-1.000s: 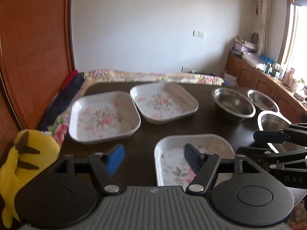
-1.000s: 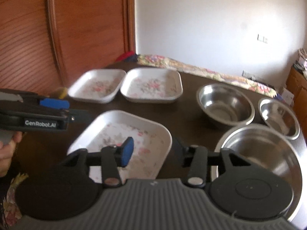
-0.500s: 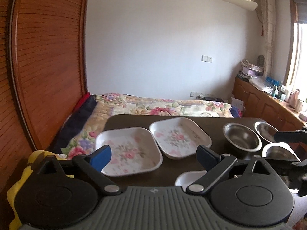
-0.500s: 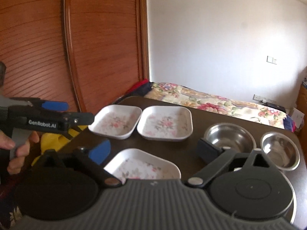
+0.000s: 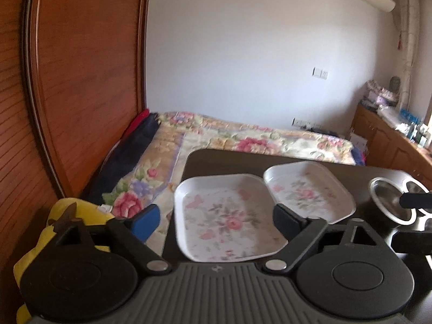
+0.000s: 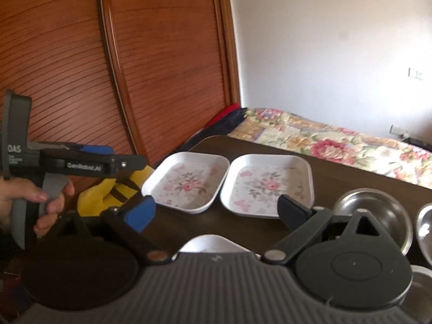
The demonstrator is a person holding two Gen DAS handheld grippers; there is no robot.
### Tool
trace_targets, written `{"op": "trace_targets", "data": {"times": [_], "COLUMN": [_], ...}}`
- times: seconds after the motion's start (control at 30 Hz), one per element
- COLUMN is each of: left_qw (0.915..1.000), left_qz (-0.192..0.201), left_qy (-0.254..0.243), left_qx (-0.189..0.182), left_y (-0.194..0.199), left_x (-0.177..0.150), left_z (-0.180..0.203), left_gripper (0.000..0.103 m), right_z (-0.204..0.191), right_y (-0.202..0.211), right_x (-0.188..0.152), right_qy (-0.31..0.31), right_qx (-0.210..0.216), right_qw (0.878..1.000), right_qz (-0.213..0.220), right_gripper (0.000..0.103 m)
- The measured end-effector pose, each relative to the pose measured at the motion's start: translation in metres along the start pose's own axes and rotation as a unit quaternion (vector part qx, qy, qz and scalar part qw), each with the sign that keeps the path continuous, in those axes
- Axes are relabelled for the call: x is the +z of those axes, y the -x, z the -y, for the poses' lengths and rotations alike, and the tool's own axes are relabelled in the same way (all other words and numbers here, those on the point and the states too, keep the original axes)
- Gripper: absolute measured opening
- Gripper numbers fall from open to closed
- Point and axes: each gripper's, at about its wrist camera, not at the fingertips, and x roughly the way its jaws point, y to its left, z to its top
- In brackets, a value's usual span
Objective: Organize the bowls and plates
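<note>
From the left wrist we see our left gripper (image 5: pixel 216 220) holding nothing, its fingers (image 5: pixel 147 221) spread but closing a little over bare air. Beneath the gap sits a floral plate (image 5: pixel 229 216) by the counter's left edge, and a second floral plate (image 5: pixel 307 191) lies just beside it, rims nearly touching. A steel bowl (image 5: pixel 386 197) stands towards the right edge, partly behind the tips of our right gripper (image 5: pixel 415 216). The two plates lie flat and side by side, so we judge they want stacking. The counter (image 5: pixel 216 164) is bare along its far edge, with the bed (image 5: pixel 243 137) right behind it, so there is room to lift (though little to slide left).

From the right wrist, our right gripper (image 6: pixel 216 213) hangs released and empty, fingers (image 6: pixel 141 213) wide. Both floral plates lie ahead near the far left corner, the corner of a third plate (image 6: pixel 213 244) peeps over the gripper body at the near edge, and steel bowls (image 6: pixel 378 210) cluster on the right. A hand (image 6: pixel 40 199) holds the left gripper off the left edge, clear of the dishes, above a yellow toy (image 6: pixel 113 191).
</note>
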Motion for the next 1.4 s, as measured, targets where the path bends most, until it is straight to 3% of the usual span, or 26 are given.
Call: {"op": "trace_targets", "data": {"times": [0.17, 0.33, 0.5, 0.57, 1.2, 1.27, 1.4], "left_qw": [0.9994, 0.9982, 0.9965, 0.9959, 0.9933, 0.9932, 0.9934], "left_qz": [-0.032, -0.051, -0.078, -0.087, -0.114, -0.114, -0.113], "left_qy": [0.004, 0.012, 0.024, 0.023, -0.020, -0.022, -0.022], "left_qx": [0.017, 0.027, 0.017, 0.014, -0.005, -0.007, -0.002], "left_y": [-0.029, -0.052, -0.074, -0.080, -0.101, -0.101, -0.101], "left_x": [0.000, 0.000, 0.006, 0.007, 0.004, 0.005, 0.003], "left_z": [-0.018, -0.035, -0.046, -0.048, -0.046, -0.047, -0.050], "left_gripper": [0.070, 0.060, 0.037, 0.033, 0.018, 0.018, 0.018], "right_z": [-0.002, -0.004, -0.003, -0.003, -0.004, -0.003, 0.000], "right_y": [-0.024, -0.046, -0.066, -0.072, -0.101, -0.103, -0.109], "right_x": [0.007, 0.016, 0.023, 0.024, 0.022, 0.022, 0.024], "right_qy": [-0.005, -0.008, -0.020, -0.022, -0.024, -0.027, -0.040], "right_qx": [0.018, 0.028, 0.034, 0.035, 0.023, 0.022, 0.027], "right_qw": [1.000, 0.999, 0.998, 0.997, 0.996, 0.995, 0.994], "right_qz": [-0.021, -0.037, -0.054, -0.059, -0.087, -0.089, -0.096], "right_gripper": [0.092, 0.083, 0.070, 0.069, 0.062, 0.058, 0.040]}}
